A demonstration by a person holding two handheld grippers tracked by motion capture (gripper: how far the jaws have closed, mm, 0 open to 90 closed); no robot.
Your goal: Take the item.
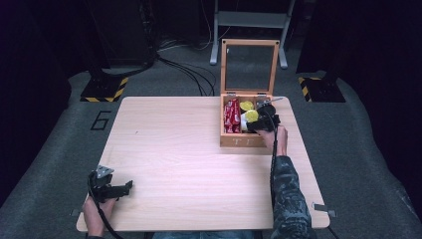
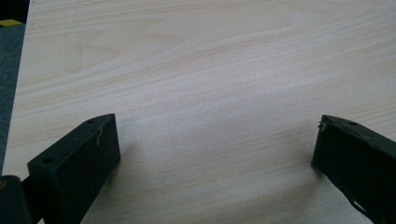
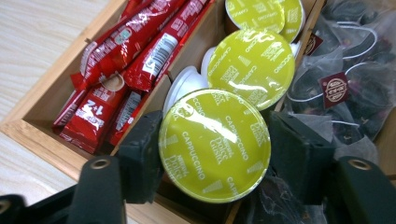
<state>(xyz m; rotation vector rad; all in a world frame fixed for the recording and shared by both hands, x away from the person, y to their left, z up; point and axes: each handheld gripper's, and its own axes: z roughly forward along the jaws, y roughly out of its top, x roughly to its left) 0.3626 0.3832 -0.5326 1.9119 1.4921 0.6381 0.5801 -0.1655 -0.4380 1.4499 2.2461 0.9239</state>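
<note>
Dark floor and cables surrounded a pale wooden table (image 1: 189, 149), and near its far right edge stood a wooden box (image 1: 239, 141) with its glass lid (image 1: 249, 62) propped upright. Inside lay three compartments: red sachets (image 3: 116, 70) at the box's left, green-lidded capsules (image 3: 254, 65) in the middle, and dark tea bags (image 3: 345, 88) in clear wrappers at the right.

In the right gripper view, the right gripper (image 3: 215, 154) had its two black jaws pressed against opposite sides of the nearest capsule (image 3: 215, 144), whose yellow-green foil read "cappuccino". That capsule sat at the near end of the middle compartment, just in front of a second one and touching it or nearly so; whether it had lifted clear of the box floor could not be told. In the high view the right gripper (image 1: 261, 122) reached down into the box, the sleeve running back toward the table's near edge.

At the near left corner, the left gripper (image 1: 122, 189) lay low over bare wood, jaws spread wide with nothing between them.

As a judgement, the work stood at its early middle: the reach and the grasp looked done, while lifting the capsule out and setting it down somewhere remained. No capsule lay on the table outside the box.
</note>
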